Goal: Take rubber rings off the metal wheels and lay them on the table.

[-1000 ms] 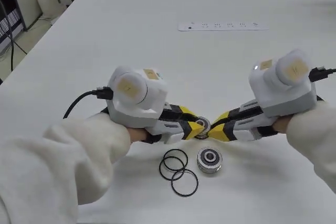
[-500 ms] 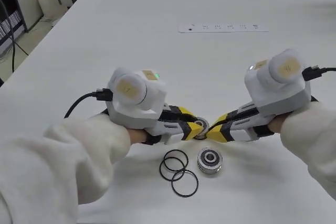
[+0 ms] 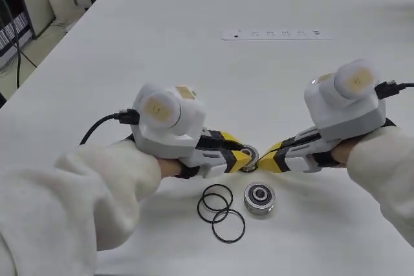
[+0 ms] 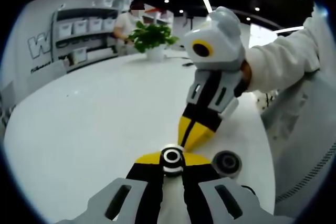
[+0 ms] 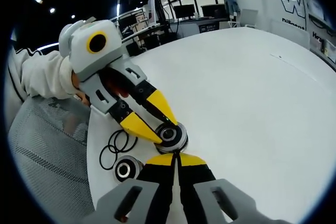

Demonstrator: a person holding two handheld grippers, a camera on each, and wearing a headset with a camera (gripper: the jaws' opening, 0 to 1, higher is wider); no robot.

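My left hand-held gripper [image 3: 240, 158] clamps a wheel [image 3: 248, 158] just above the white counter [image 3: 194, 43]. The right hand-held gripper [image 3: 264, 159] has its jaws almost closed at the wheel's rim; whether they pinch a ring I cannot tell. Three rubber rings [image 3: 220, 208] lie beside a second wheel [image 3: 259, 197], so I judge the job well along.

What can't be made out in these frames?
Head view: held wheel is mostly covered by the tips of the left gripper and right gripper; bare or ringed, unclear.
Right gripper view: whether its shut jaws pinch anything is too small to tell.
Left gripper view: second wheel is blurred, detail lost.
Head view: white strip, print too small to read.
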